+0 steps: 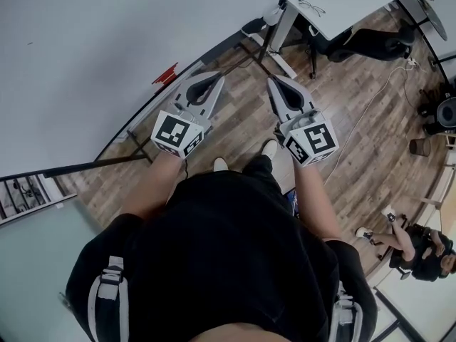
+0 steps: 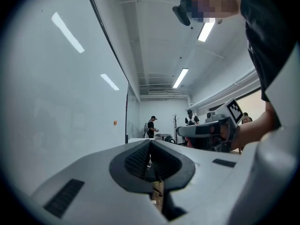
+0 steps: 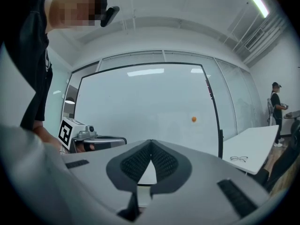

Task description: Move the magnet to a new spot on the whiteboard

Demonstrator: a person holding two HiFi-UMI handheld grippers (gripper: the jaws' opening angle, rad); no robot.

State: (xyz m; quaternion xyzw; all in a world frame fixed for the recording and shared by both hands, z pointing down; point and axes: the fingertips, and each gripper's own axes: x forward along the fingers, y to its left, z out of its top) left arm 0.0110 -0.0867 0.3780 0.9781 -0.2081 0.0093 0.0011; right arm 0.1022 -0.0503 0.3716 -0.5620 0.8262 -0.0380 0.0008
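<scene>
Bright ceiling strip lights (image 2: 180,78) reflect as glare on the whiteboard (image 2: 56,102); fisheye edges darken.

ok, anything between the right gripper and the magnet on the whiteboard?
Nothing visible. In the right gripper view the orange magnet sits on the whiteboard, with open air between it and the right gripper, whose jaws are shut and empty. The white table with glasses stands off to the right, clear of that line.
</scene>
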